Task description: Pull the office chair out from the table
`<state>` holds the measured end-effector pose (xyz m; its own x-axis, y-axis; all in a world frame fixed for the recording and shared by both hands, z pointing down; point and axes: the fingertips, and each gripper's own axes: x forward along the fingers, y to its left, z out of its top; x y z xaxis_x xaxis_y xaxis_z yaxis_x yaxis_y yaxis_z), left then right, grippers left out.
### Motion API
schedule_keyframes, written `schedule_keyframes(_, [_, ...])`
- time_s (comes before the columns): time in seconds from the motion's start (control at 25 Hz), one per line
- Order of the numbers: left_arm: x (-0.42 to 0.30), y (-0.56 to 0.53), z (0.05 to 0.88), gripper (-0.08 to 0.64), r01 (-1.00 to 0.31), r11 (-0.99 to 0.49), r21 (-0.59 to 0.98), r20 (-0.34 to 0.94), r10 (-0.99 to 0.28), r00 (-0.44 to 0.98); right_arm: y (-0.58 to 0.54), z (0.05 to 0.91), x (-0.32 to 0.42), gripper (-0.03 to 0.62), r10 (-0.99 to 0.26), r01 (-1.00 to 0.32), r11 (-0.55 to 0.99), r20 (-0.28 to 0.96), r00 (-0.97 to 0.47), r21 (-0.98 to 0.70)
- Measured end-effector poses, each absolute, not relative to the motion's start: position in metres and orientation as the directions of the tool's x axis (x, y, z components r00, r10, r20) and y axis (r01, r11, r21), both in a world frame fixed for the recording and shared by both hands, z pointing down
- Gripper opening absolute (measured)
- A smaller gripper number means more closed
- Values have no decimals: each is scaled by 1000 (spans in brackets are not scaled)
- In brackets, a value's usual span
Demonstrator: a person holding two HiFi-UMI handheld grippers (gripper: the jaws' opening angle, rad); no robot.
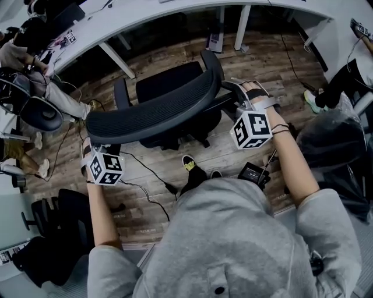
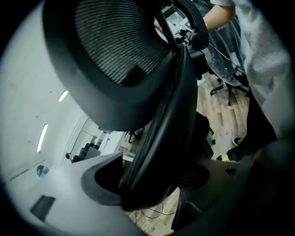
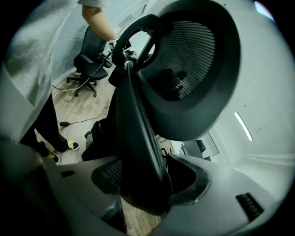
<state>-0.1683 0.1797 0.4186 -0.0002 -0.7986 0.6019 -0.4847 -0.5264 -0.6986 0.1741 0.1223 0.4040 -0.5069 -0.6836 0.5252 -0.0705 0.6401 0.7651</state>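
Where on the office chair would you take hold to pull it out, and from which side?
Take the backrest by its side rims, from behind: each rim is thin enough to sit between the fingers, and it faces away from the table.

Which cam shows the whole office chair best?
Head view: the black mesh office chair shows whole, with seat, armrest and curved back, out from the white table. Both gripper views show only a close-up: its dark back rim between the open jaws, mesh panel above.
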Motion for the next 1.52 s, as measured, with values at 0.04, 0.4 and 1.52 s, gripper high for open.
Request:
schedule_keyframes(0.04, [-178,185,414,307,-525,-487,-698,581,-813,-18,124,400,181,233,-694,-105,636,507,-511,765])
schedule_keyframes(0.4, [-191,257,413,314,-966,-147,-211,479,-877,29,163,362,228,233,-782,-475,584,301,-545,658])
schedule_keyframes(1.52, [-4,289,347,12,-991,-107,81,181,-976,120,242,318,270,40,-755,-746,656,80,-651,117])
